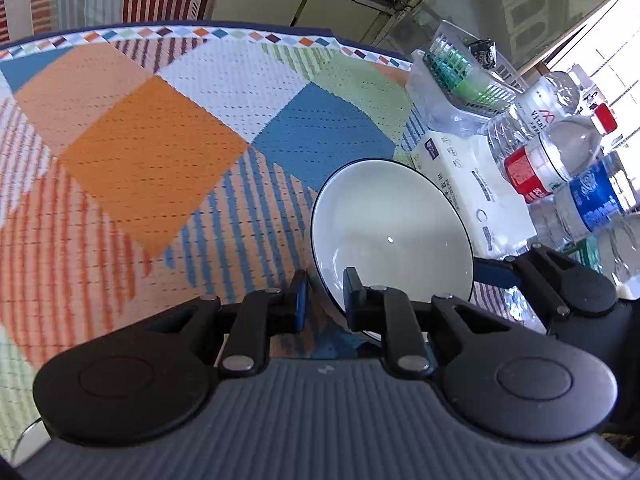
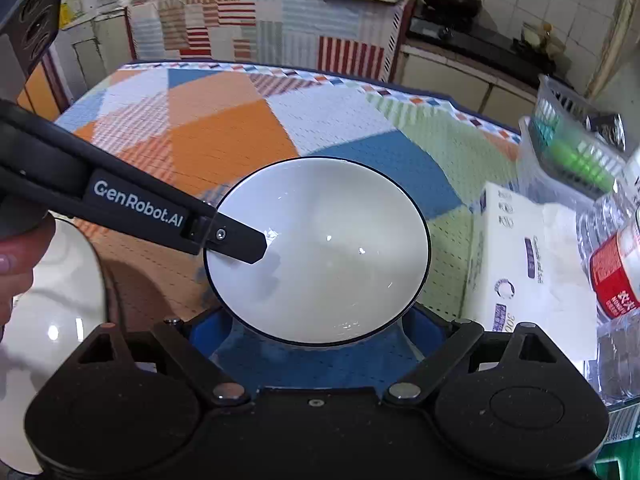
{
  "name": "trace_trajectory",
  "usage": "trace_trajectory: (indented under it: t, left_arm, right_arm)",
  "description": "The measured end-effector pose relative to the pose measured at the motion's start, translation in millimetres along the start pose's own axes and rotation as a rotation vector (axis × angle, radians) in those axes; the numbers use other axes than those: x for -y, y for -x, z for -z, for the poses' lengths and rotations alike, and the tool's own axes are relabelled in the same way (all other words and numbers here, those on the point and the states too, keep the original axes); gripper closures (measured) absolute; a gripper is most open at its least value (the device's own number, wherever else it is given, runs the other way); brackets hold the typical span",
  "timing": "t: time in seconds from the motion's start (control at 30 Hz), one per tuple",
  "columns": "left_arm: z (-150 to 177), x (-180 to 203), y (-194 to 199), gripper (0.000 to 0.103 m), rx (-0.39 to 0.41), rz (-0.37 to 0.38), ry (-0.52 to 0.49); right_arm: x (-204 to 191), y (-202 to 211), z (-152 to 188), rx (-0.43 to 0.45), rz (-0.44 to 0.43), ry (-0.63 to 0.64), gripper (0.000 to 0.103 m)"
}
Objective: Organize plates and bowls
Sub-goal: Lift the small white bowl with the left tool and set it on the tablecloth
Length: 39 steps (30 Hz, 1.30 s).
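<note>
— Showing only in the right wrist view: second white dish [image 2: 52, 304] at lower left, thumb [image 2: 12, 264] beside it.

— Left tongs [image 1: 326, 296]?

— Pinched shut on near rim of white round ceramic bowl with dark rim [image 1: 390, 236], resting on chequered desk cloth [image 1: 160, 140].

— Right tongs [image 2: 320, 332]?

— Spread wide around the bowl's base; pad contact hidden.

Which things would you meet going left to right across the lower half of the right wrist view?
Person's hand → second white dish → left gripper → bowl → tissue pack → red-labelled bottle.
</note>
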<state>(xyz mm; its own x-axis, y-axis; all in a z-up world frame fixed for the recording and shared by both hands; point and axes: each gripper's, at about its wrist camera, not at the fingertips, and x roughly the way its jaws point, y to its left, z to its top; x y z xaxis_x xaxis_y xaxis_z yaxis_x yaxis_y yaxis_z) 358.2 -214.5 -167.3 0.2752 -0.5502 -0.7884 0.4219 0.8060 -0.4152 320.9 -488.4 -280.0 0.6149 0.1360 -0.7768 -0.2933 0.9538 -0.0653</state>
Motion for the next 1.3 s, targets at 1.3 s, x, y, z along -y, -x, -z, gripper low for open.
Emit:
trace_trajectory:
  t: [1.3]
  left_arm:
    - [0, -130, 57, 0.086, 0.065, -0.165, 0.146]
  right_arm:
    - [-115, -49, -72, -0.051, -0.159, 0.043, 0.008]
